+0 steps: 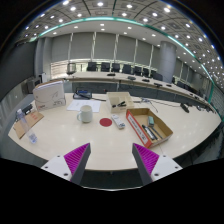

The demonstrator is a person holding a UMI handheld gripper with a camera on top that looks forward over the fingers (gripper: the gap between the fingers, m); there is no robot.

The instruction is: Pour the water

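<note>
Mug [85, 114] well beyond open gripper [112, 160]

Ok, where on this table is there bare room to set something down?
The table is bare just ahead of the open gripper, up to the red coaster and white mug. It is crowded further back: cardboard box beside the coaster, small box behind it, clutter by the white bin.

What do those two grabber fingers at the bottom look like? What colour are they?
The gripper has two dark, nearly black fingers with flat, slanted shapes that lean toward each other. Each has a bright magenta pad on its inner face, marked with fine stripes. No cables, labels or sleeve show in this view.
</note>
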